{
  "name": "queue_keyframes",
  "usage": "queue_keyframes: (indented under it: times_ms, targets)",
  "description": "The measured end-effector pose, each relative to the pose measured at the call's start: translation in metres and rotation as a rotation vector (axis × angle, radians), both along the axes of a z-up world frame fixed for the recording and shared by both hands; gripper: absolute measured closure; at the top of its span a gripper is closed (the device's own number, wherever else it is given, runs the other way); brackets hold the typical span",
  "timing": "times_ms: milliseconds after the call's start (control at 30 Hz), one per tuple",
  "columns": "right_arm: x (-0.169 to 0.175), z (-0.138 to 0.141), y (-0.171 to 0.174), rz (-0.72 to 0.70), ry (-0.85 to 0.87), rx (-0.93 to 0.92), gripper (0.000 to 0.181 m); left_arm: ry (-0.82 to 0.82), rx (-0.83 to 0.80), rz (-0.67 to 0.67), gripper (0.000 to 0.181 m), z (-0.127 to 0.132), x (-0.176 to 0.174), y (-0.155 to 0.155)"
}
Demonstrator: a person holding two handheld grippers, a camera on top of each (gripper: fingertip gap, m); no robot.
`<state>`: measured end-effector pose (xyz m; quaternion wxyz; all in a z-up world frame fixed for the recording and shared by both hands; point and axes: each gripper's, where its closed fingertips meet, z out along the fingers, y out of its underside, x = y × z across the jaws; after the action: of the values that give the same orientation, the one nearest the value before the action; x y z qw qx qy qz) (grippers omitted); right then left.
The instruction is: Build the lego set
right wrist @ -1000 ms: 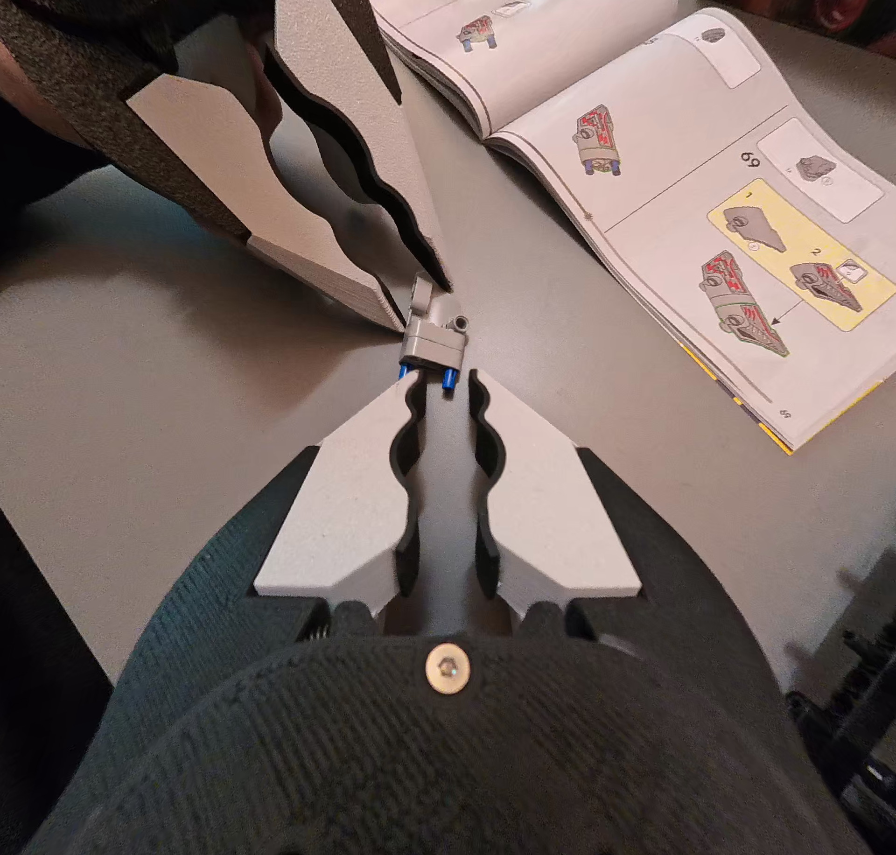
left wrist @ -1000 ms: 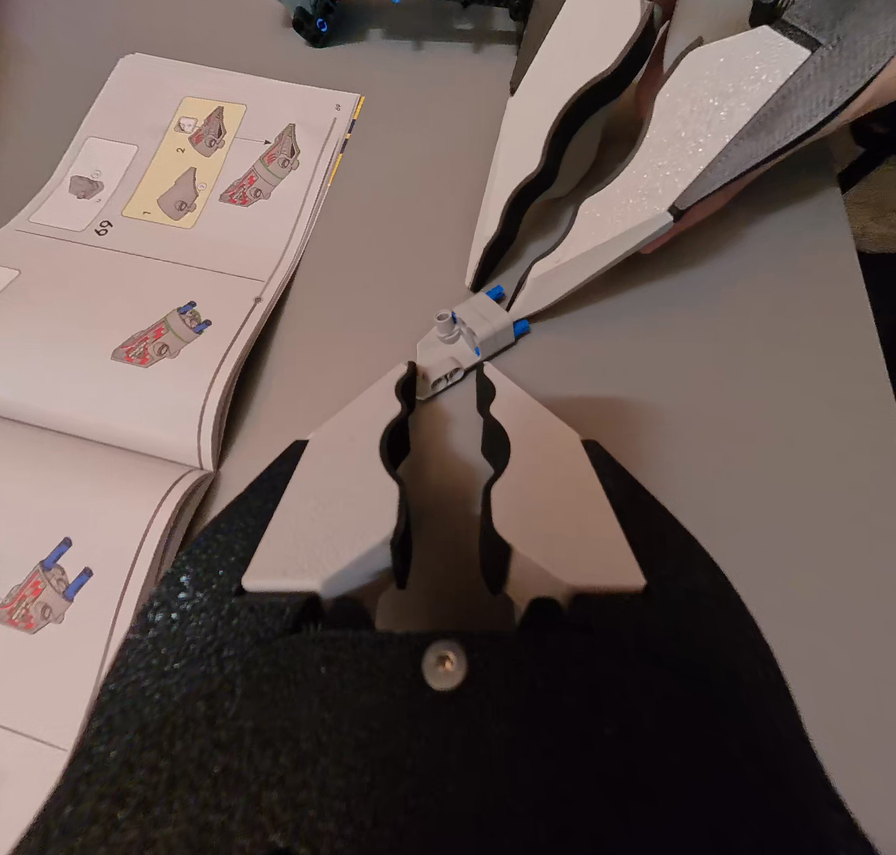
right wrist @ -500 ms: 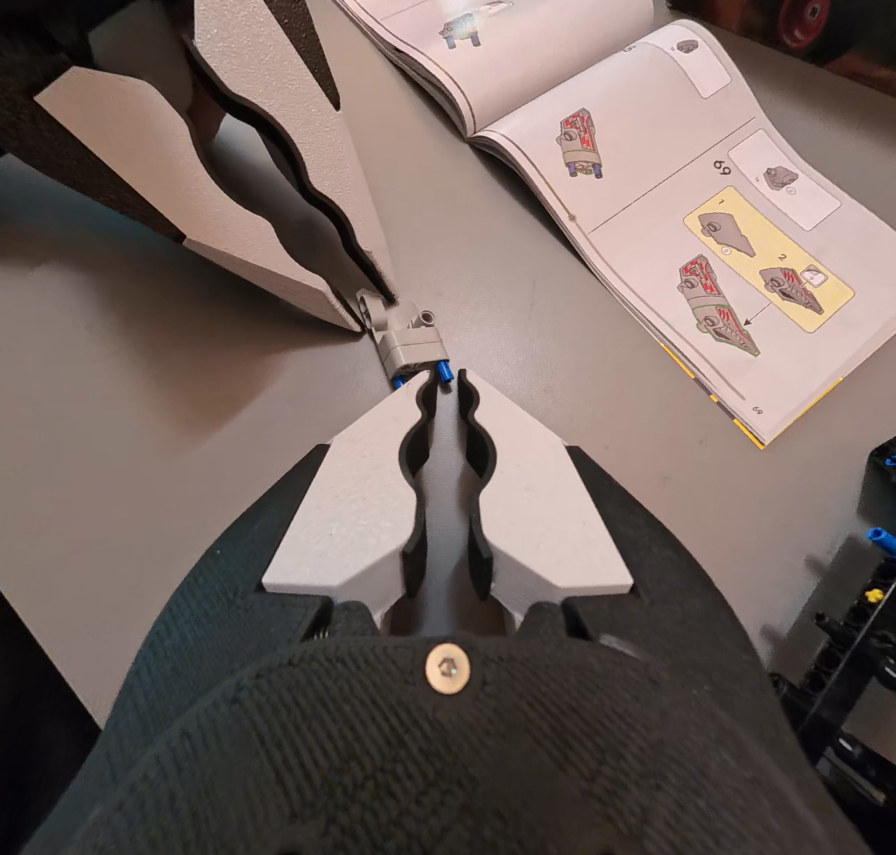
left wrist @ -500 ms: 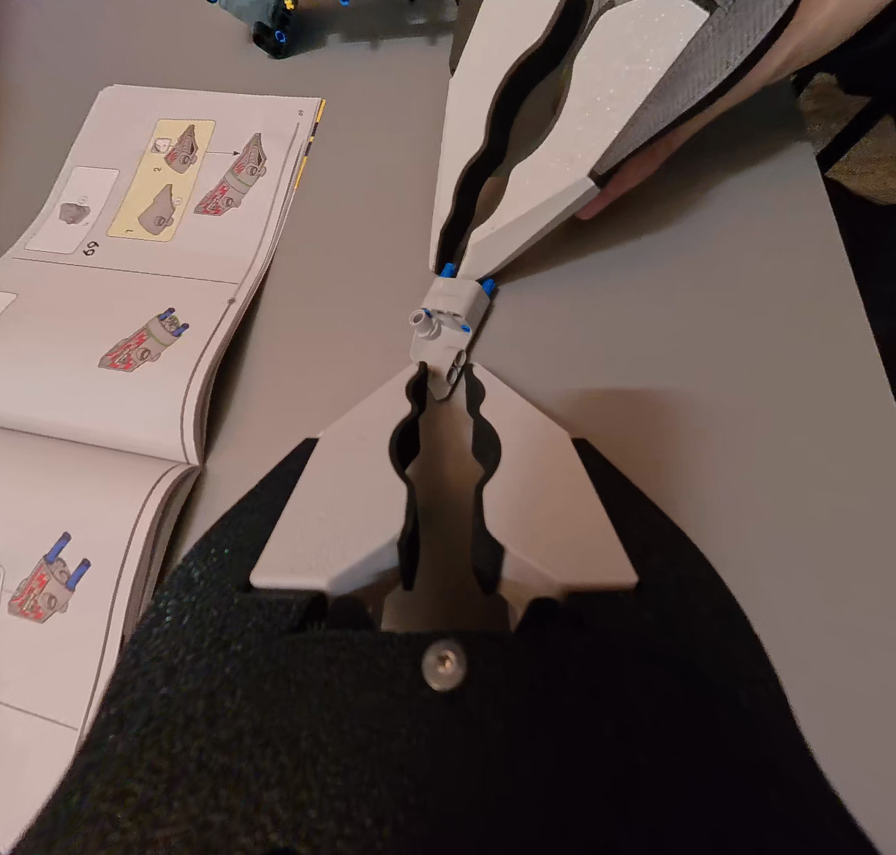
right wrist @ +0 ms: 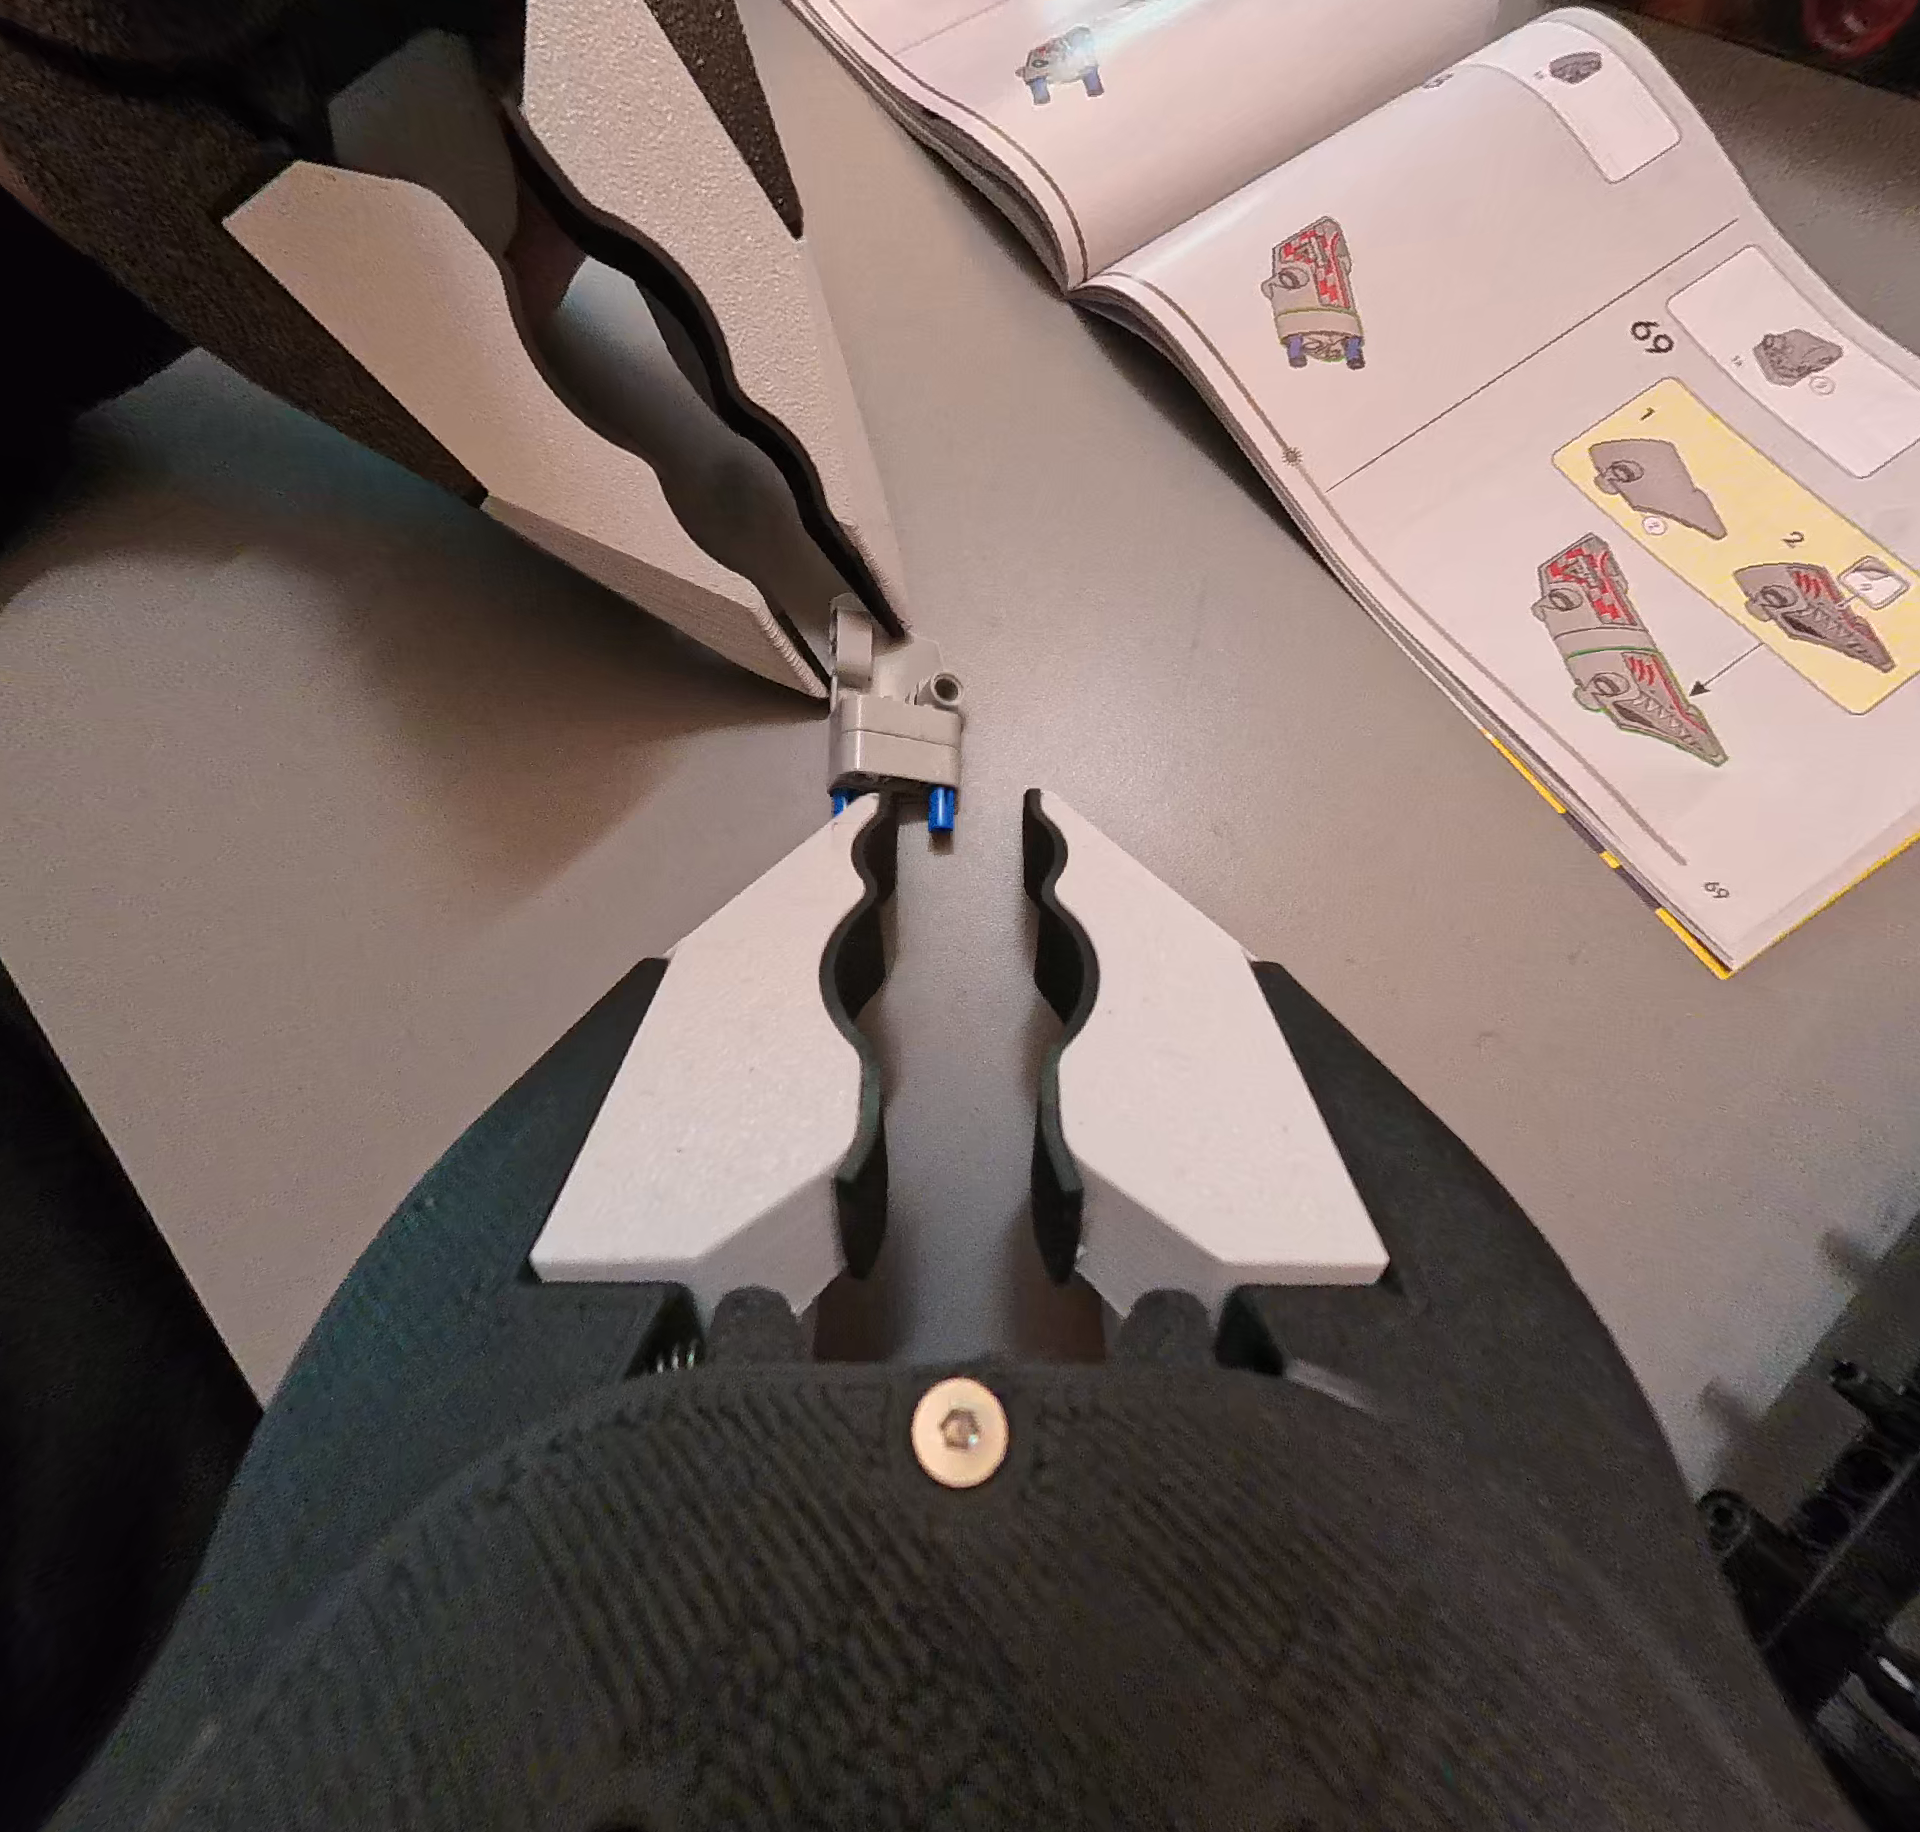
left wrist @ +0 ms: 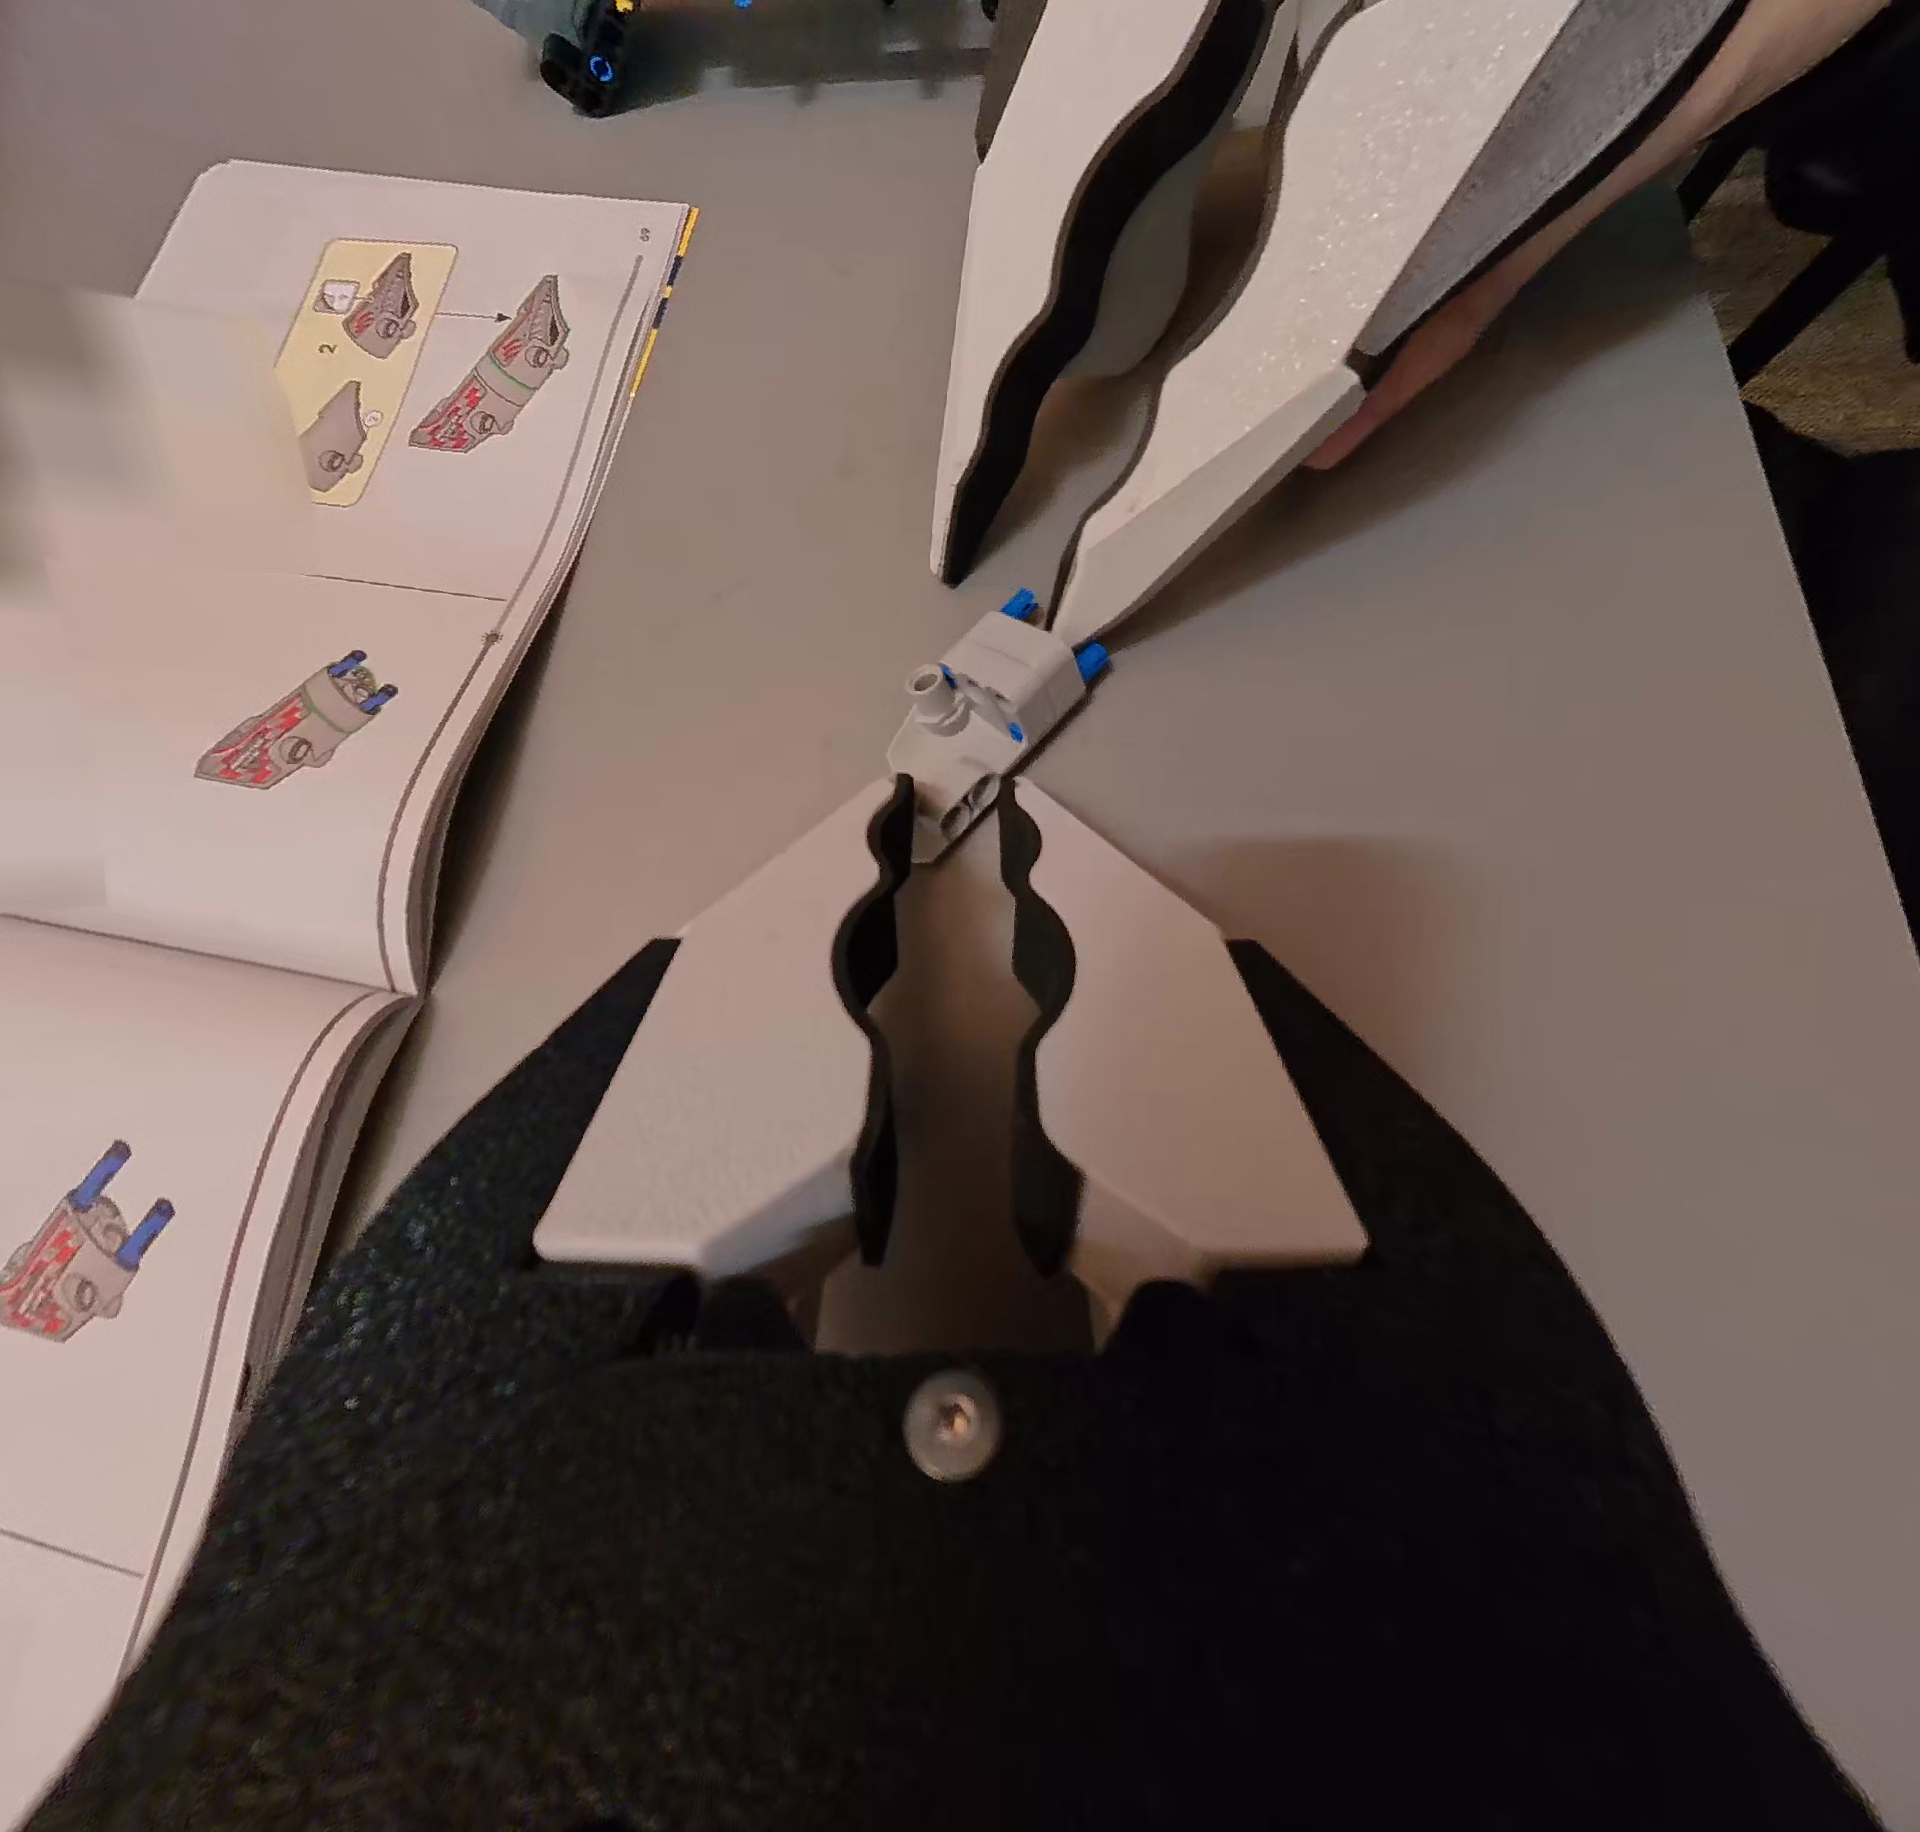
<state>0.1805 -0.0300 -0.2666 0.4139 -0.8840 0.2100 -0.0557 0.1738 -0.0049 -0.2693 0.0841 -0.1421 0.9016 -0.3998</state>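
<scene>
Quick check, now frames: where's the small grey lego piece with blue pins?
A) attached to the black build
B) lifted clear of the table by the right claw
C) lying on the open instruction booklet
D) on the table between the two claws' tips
D: the grey lego piece sits on the table, nipped by the left claw, with the right claw open just short of its blue pins.

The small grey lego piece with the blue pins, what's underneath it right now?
The grey lego piece lies on the bare grey table. The left gripper tips cover its far end; nothing else shows beneath it.
</scene>
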Motion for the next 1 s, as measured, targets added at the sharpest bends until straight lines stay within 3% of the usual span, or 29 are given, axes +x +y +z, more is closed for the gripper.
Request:
queue_keyframes:
  times_ms: [33, 367, 667, 1000]
  targets:
    - [0.000, 0.000, 0.000, 0.003, -0.002, -0.001, 0.158, 0.007, -0.003, 0.000, 0.168, 0.000, 0.000, 0.000]
    - [-0.003, 0.000, 0.001, 0.016, -0.009, -0.004, 0.154, 0.000, 0.000, 0.004, 0.169, 0.000, 0.001, 0.008]
    - [-0.002, -0.001, 0.000, 0.010, -0.030, -0.017, 0.155, 0.026, -0.012, 0.231, 0.168, 0.000, 0.027, 0.037]
    - [-0.001, -0.001, 0.000, 0.004, -0.030, -0.017, 0.157, 0.061, -0.031, 0.178, 0.166, 0.001, 0.017, 0.034]
